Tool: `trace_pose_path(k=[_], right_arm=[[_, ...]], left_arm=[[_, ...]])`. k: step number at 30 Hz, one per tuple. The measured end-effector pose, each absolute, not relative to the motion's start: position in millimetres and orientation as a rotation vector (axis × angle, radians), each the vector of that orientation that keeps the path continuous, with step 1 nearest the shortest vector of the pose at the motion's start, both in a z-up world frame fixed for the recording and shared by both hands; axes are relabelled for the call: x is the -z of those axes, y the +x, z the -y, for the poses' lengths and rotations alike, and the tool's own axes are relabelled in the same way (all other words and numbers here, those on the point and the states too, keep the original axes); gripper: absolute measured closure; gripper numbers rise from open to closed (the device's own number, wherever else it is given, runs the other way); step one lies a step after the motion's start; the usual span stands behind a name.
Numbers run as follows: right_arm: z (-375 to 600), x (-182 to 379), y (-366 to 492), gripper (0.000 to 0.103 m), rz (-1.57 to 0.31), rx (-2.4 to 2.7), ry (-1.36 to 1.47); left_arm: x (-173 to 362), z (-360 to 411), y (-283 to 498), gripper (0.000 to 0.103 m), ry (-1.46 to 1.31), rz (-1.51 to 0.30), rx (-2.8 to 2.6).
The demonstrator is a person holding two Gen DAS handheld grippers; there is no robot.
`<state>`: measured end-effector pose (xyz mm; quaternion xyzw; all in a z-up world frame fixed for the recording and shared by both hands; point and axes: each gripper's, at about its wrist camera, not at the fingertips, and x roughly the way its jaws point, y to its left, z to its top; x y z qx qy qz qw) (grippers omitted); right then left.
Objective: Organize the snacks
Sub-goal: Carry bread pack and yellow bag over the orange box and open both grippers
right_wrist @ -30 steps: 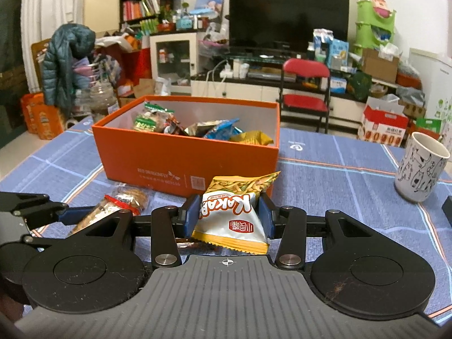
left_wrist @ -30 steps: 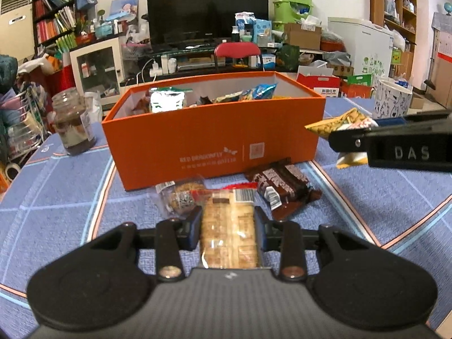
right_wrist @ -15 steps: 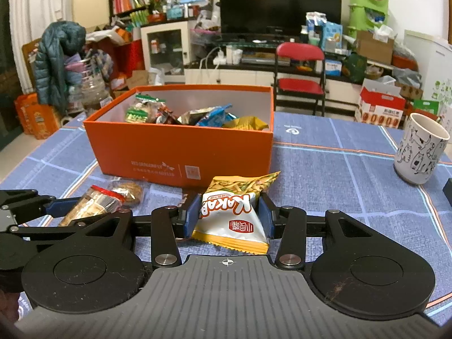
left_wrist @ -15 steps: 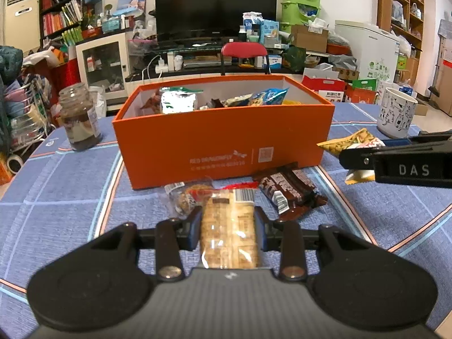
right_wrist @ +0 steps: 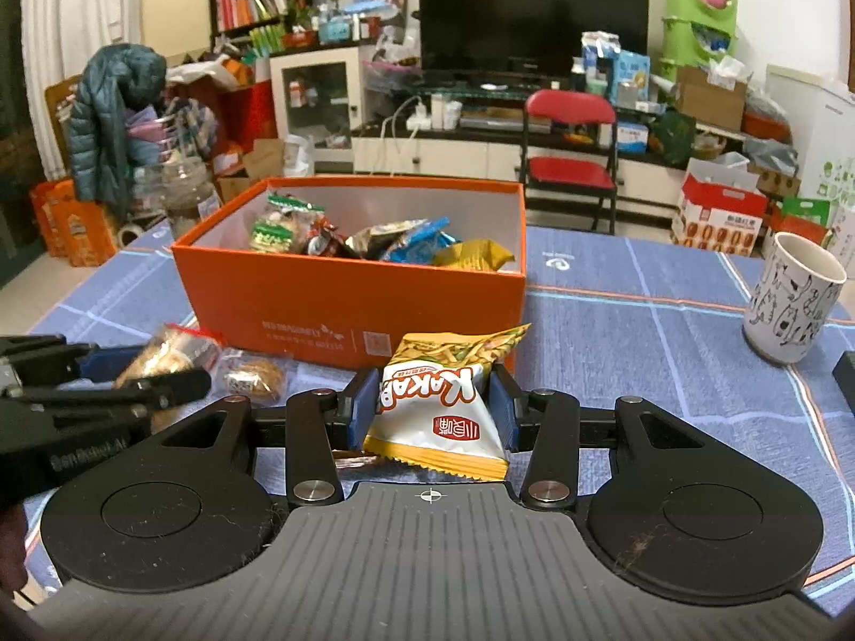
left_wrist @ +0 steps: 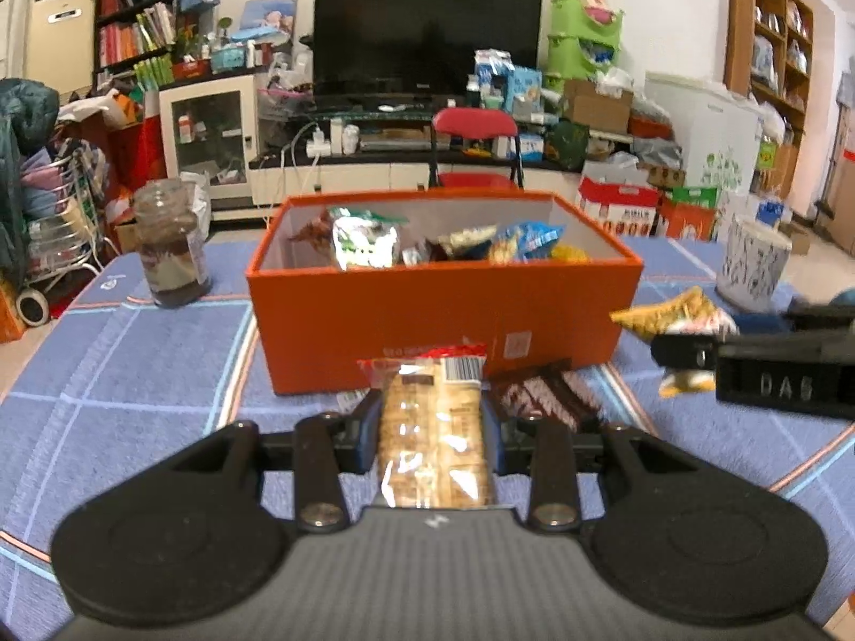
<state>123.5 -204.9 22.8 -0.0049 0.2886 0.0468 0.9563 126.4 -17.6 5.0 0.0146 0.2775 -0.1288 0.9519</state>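
Note:
My left gripper (left_wrist: 433, 427) is shut on a clear cracker packet (left_wrist: 434, 438) with a red top edge, lifted off the table in front of the orange box (left_wrist: 443, 315). My right gripper (right_wrist: 435, 411) is shut on a yellow-and-white snack bag (right_wrist: 441, 400), also held above the table near the box's (right_wrist: 347, 299) front right corner. The box is open and holds several snack packs. A brown chocolate packet (left_wrist: 545, 392) lies by the box front. A clear cookie packet (right_wrist: 251, 376) lies on the cloth beside the left gripper (right_wrist: 144, 374).
A glass jar (left_wrist: 171, 245) stands left of the box, and a patterned white cup (right_wrist: 793, 304) stands on the right. The blue checked tablecloth (right_wrist: 641, 331) covers the table. Behind are a red chair (right_wrist: 569, 144), a TV and cluttered shelves.
My left gripper has risen with the cracker packet, which now overlaps the box front. The right gripper has moved a little closer to the box, still with its bag.

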Motion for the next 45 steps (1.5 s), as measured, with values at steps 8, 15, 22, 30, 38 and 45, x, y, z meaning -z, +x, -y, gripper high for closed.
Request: trace_pose_path(k=[8,15,22,30,38,45], right_arm=[[198,-48,118,0.074,-0.549,-0.103,0.020],[185,-62,129,0.074,-0.525,-0.119,0.006],[200,-87,152,0.074,-0.487,-0.131,0.062],[182,-103,232,0.074,-0.490,-0.188,0.090],[178,-89,283,0.054,-0.549,-0.163,0.117],[205,-76,163,0.031,-0.414,-0.111,0.079]], left_arm=[[-36,-3,127,0.069,-0.014,-0.508,0.225],[-64,-16,157,0.069,-0.047,-0.492,0.213],[-92,-22,206,0.069,-0.031,-0.470,0.202],[-90,-5,269,0.069,-0.008,-0.527,0.200],[-70,-1,294,0.043,-0.013,-0.542,0.215],[-71,-49,209,0.030,-0.066,-0.478,0.171]])
